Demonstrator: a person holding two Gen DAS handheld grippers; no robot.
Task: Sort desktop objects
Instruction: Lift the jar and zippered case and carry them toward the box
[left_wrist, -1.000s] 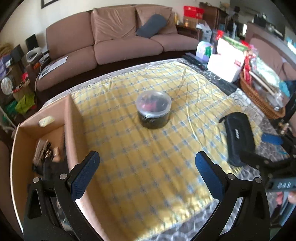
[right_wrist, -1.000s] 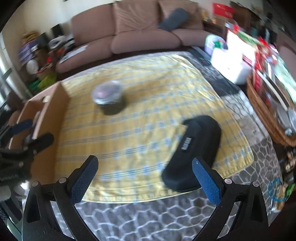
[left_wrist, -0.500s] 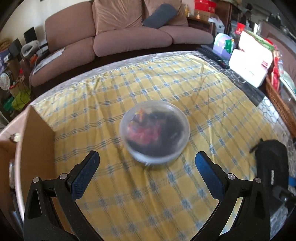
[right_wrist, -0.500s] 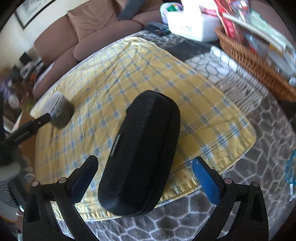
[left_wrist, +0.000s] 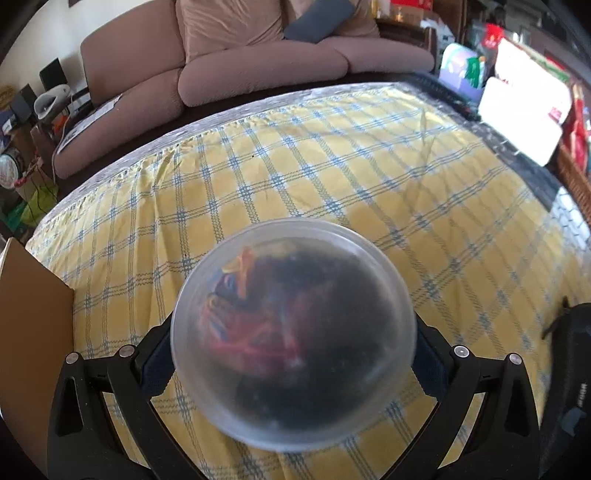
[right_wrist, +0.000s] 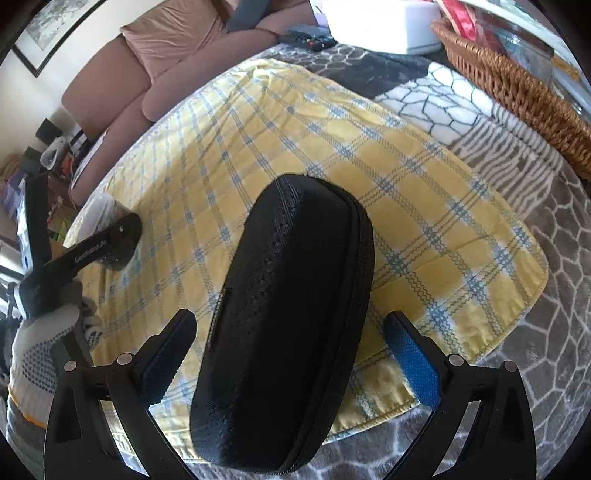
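Observation:
A round clear plastic tub (left_wrist: 293, 332) with a cloudy lid, filled with dark and red bits, stands on the yellow checked cloth (left_wrist: 332, 166). My left gripper (left_wrist: 293, 365) is open with its jaws either side of the tub; its blue pads are hidden behind the tub. A black zipped case (right_wrist: 284, 321) lies lengthwise on the cloth's near edge. My right gripper (right_wrist: 291, 350) is open and straddles the case, with gaps on both sides. The case's end also shows in the left wrist view (left_wrist: 569, 369).
A cardboard box wall (left_wrist: 33, 314) stands at the cloth's left. A wicker basket (right_wrist: 517, 85) and a white box (left_wrist: 524, 110) sit at the right. A brown sofa (left_wrist: 240, 55) is beyond the table. The left gripper shows in the right wrist view (right_wrist: 92, 247).
Both grippers have moved forward and down. The tub now sits between the left jaws and the black case between the right jaws. Both stay open.

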